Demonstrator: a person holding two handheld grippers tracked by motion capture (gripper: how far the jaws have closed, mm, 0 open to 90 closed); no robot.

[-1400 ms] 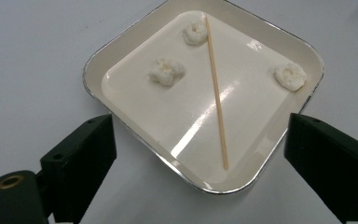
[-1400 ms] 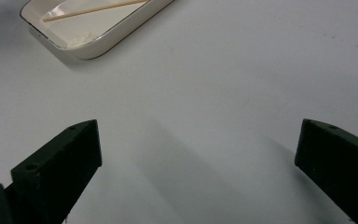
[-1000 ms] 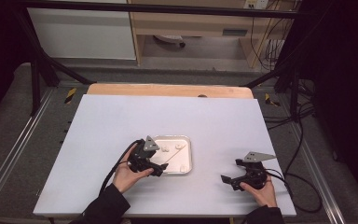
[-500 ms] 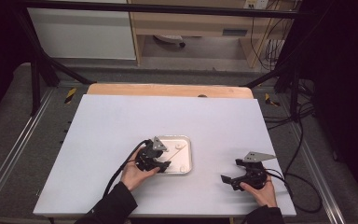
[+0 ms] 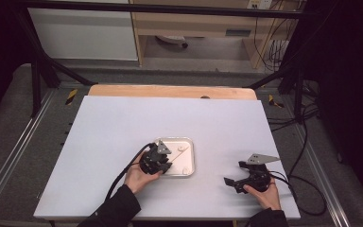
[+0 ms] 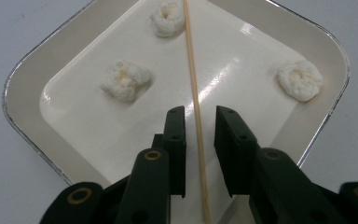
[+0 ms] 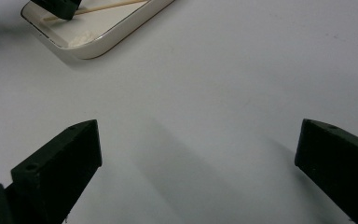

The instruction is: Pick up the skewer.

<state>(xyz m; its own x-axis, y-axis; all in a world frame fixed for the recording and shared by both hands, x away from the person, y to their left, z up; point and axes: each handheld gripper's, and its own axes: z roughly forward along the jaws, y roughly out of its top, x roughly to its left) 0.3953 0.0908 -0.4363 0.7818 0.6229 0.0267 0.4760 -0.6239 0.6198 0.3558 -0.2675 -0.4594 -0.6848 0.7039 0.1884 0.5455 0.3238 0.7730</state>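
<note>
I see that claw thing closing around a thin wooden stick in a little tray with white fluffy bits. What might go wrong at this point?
The left gripper has just been closing, with the skewer between its jaws but gaps on both sides. The stick is so thin that it could roll aside or slip out. One marshmallow lies against the skewer, so lifting may drag it along. The light tray might also shift, since the right gripper rests open, away from it.

Left claw [image 6: 199,140]: jaws have just been closing, now a narrow gap apart, pads not yet pressing together. Left hand [image 5: 139,178] grips its body from behind. Right claw [image 7: 198,158]: jaws spread wide, right hand [image 5: 263,192] low over the tabletop [image 5: 123,127].
</note>
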